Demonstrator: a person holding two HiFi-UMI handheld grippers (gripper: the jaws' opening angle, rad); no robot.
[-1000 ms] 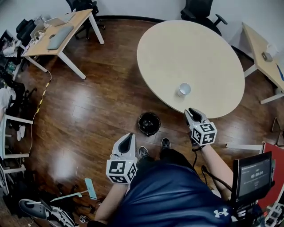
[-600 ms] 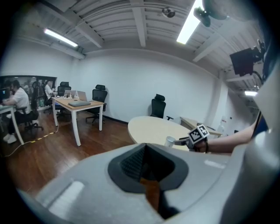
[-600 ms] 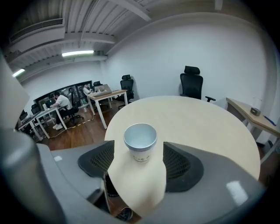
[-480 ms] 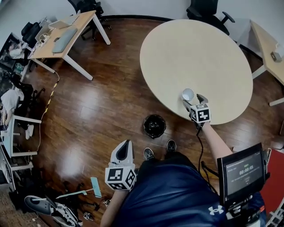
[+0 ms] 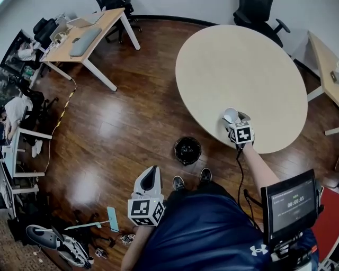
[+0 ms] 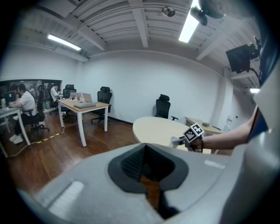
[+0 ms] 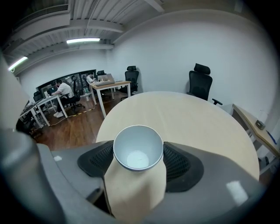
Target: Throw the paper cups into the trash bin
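A white paper cup point(image 5: 231, 114) stands upright near the front edge of the round beige table point(image 5: 249, 69). My right gripper point(image 5: 234, 119) is open around it. In the right gripper view the cup point(image 7: 138, 151) sits between the two dark pads point(image 7: 98, 159), which flank its sides without squeezing it. The black trash bin point(image 5: 187, 150) stands on the wood floor just left of the table, in front of the person's shoes. My left gripper point(image 5: 153, 170) hangs low over the floor left of the bin. It is shut and holds nothing, and its jaws point(image 6: 151, 175) meet in the left gripper view.
A wooden desk point(image 5: 85, 37) with a keyboard stands at the far left, with office chairs point(image 5: 257, 16) behind the table. A small monitor point(image 5: 291, 204) sits at my right side. Shoes, tools and cables point(image 5: 63, 246) litter the floor at lower left. People point(image 7: 63, 92) sit at far desks.
My right gripper went from shut near the table's edge to open, and moved forward until the cup stood between its jaws. The left gripper stayed low and shut.
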